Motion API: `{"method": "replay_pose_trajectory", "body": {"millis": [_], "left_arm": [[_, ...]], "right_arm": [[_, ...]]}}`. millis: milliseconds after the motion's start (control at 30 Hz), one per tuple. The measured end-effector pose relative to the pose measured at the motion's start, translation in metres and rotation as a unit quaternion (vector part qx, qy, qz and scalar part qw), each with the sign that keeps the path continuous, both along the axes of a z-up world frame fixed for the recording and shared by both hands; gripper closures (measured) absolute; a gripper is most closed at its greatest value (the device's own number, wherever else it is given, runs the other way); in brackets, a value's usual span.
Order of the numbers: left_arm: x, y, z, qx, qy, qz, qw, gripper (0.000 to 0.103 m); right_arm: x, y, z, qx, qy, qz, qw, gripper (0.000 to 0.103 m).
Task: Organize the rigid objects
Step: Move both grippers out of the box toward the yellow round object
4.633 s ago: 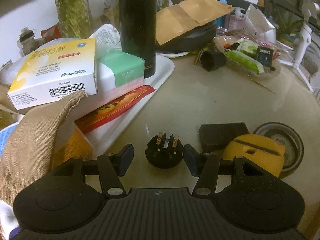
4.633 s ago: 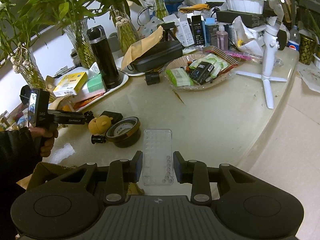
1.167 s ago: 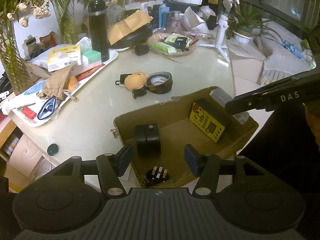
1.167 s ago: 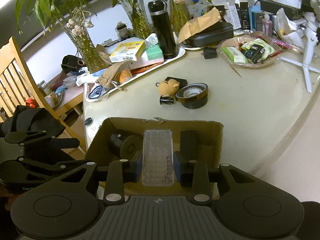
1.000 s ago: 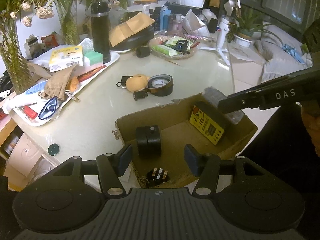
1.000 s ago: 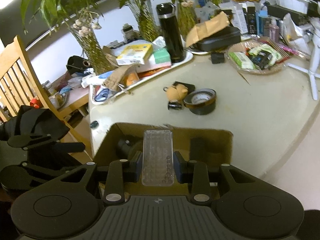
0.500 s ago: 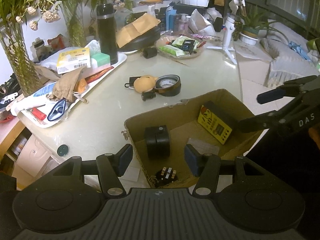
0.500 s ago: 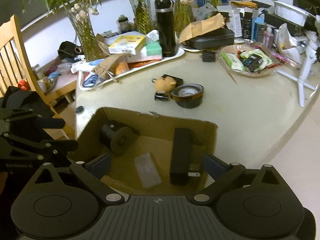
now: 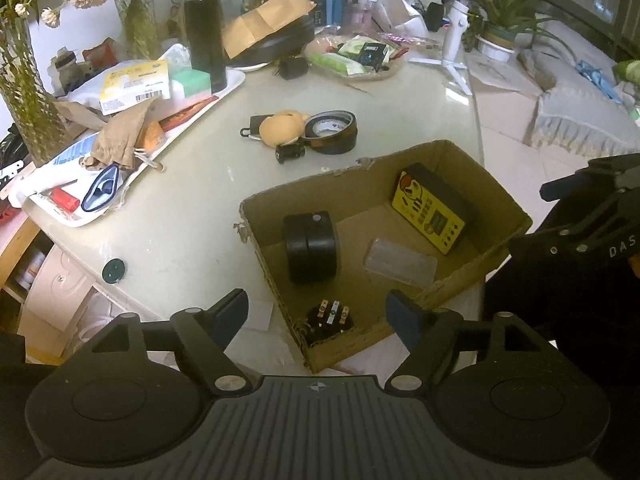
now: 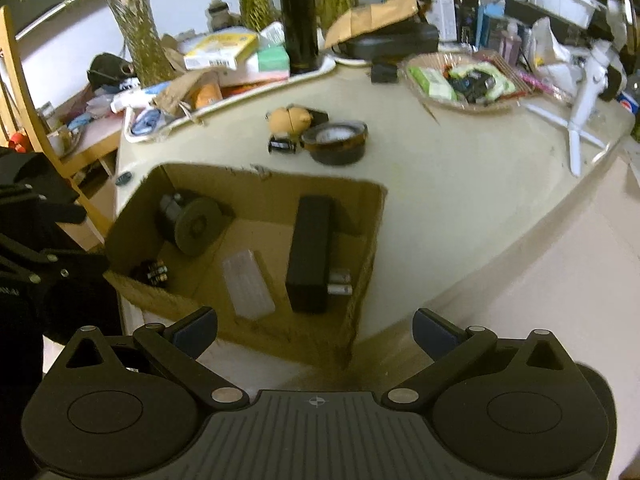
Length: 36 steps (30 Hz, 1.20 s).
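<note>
An open cardboard box sits at the table's near edge. In it lie a clear plastic case, a black round plug part, a black cylinder and a yellow-faced black box. My left gripper is open and empty above the box's near corner. My right gripper is open and empty above the box's near edge; it also shows in the left wrist view.
On the table beyond the box lie a tape roll, a yellow toy and a small black cylinder. A cluttered white tray, a black flask, a snack basket and a white tripod stand behind.
My right gripper opened and dropped the clear case into the box, then drew back. My left gripper has let go of the plug part in the box and has opened wider.
</note>
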State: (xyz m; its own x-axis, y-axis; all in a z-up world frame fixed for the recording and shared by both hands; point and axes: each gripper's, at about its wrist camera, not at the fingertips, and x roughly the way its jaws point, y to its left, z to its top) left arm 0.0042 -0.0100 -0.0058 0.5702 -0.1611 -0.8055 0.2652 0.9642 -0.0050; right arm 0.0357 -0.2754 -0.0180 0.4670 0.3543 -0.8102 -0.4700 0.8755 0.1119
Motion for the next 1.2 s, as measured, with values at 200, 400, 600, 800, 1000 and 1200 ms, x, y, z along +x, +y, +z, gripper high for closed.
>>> {"method": "replay_pose_trajectory", "body": {"millis": [200,400,600,800,1000,1200], "left_arm": [[0.001,-0.005,-0.003,0.009,0.007,-0.009,0.9999,0.026],[0.0,-0.004,-0.003,0.01,0.007,-0.007,0.9999,0.026],[-0.001,-0.004,0.001,-0.004,-0.001,-0.013,0.9999,0.026],[0.0,0.002,0.009,-0.036,-0.021,-0.006,0.9991,0.026],[0.006,0.004,0.02,-0.075,-0.039,-0.021,0.9962,0.027],[0.021,-0.002,0.037,-0.057,-0.075,-0.034,0.995,0.026]], "right_arm": [[-0.001,0.002,-0.001,-0.003,0.001,0.006,1.0,0.0],[-0.003,0.006,-0.002,-0.011,-0.002,0.016,1.0,0.0],[-0.003,0.008,-0.002,-0.012,-0.002,0.022,1.0,0.0],[-0.002,0.008,0.004,0.009,-0.009,0.023,1.0,0.0],[0.014,0.012,0.01,0.005,-0.014,0.023,1.0,0.0],[0.037,0.016,0.026,0.013,-0.025,0.018,0.999,0.0]]}}
